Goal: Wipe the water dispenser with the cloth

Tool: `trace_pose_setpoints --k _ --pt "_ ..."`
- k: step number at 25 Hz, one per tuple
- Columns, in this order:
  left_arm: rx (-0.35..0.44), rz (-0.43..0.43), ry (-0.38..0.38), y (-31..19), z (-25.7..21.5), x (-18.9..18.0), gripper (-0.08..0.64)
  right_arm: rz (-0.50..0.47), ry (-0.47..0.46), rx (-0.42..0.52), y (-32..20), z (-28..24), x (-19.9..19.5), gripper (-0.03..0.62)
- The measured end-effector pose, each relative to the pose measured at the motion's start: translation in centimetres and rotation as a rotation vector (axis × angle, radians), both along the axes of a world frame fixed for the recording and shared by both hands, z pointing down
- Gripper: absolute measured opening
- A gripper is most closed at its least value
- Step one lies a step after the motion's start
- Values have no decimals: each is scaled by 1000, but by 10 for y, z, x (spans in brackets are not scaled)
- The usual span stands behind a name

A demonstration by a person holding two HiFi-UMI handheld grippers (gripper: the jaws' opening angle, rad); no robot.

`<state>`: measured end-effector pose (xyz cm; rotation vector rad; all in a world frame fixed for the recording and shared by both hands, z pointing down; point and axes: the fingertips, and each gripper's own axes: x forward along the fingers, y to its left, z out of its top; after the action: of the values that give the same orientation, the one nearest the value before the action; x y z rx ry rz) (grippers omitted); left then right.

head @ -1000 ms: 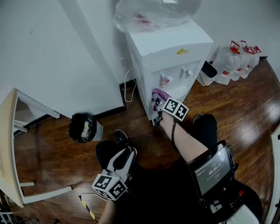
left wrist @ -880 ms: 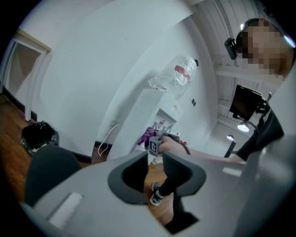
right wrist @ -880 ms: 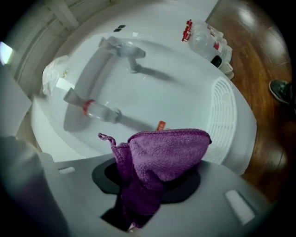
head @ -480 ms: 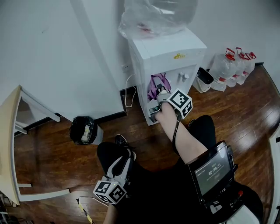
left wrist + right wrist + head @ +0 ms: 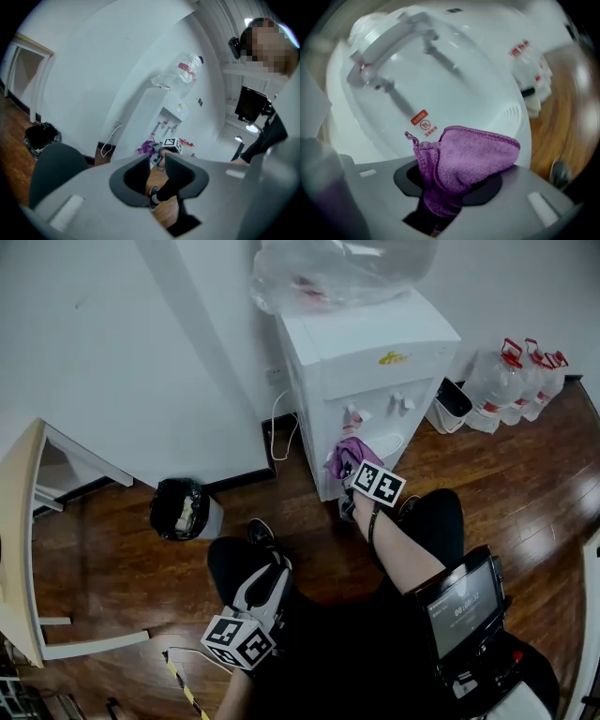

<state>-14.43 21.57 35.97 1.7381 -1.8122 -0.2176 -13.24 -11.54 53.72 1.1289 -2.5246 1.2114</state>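
At the front of the white plastic water dispenser (image 5: 361, 352), below its 2 taps, my right tongs (image 5: 450, 183) grip the purple microfibre cloth (image 5: 471, 154), jaws just easing wider; my left tongs (image 5: 157, 165) hang slightly parted, empty, over the wooden floor (image 5: 112, 549).

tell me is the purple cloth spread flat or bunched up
Bunched up: the purple cloth is wadded into thick folds, with one twisted corner poking up.

A fuzzy purple cloth (image 5: 473, 154) is glowing against the boxy white plastic water dispenser (image 5: 356, 352), above reddish-brown wooden floorboards (image 5: 525, 474).
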Motion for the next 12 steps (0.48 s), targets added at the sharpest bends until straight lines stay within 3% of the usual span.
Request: trace_pose_setpoints --k 2,4,6,10,12 --pt "-2 8 6 -6 1 4 123 -85 314 269 -14 -11 13 164" --pt "-8 22 11 -10 2 9 123 -143 506 458 -21 -24 19 164" --pt "-10 29 13 -13 4 11 124 -191 528 478 -14 -27 9 164" --pt "22 29 15 -15 -2 9 123 -314 433 385 43 -35 -24 164" --pt "32 18 13 -14 -12 4 123 -365 352 456 76 -78 -44 166"
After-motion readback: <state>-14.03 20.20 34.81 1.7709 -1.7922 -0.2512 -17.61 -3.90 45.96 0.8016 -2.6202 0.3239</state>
